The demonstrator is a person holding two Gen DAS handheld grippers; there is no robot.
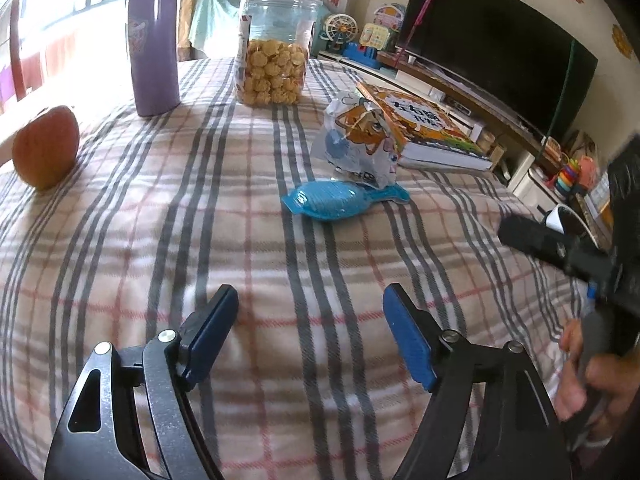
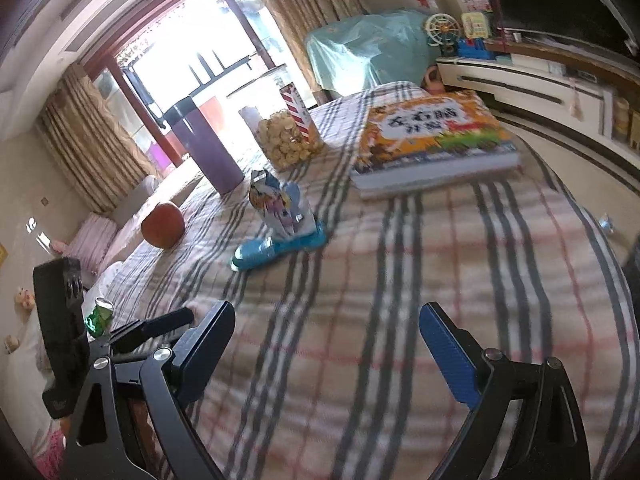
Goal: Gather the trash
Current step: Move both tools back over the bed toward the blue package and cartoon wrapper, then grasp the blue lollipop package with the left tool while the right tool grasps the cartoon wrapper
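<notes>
- Left hand-held gripper [image 1: 310, 334]: jaws stood well apart above the plaid cloth [image 1: 260, 240] of the desk, with nothing between the blue pads [image 1: 408, 340].
- Right hand-held gripper [image 2: 326, 354]: jaws likewise spread wide and empty over the same cloth; in the left wrist view its black body showed at the right edge, held by a person's hand [image 1: 588, 376].
- Trash: a crumpled snack wrapper [image 1: 358, 140] printed with a cartoon lay near the middle of the desk, ahead of both grippers and apart from them; a blue plastic blister pack [image 1: 336, 200] lay flat just in front of it, its tail tucked under the wrapper's edge.
- Orange picture book [image 1: 424, 124]: lay flat just beside the wrapper, toward the television [image 1: 492, 40].
- Clear jar [image 1: 276, 48] of round snacks and a purple tumbler [image 1: 154, 40]: stood upright at the far side of the desk.
- Apple [image 1: 46, 148]: rested near the desk's left edge, well apart from the trash.
</notes>
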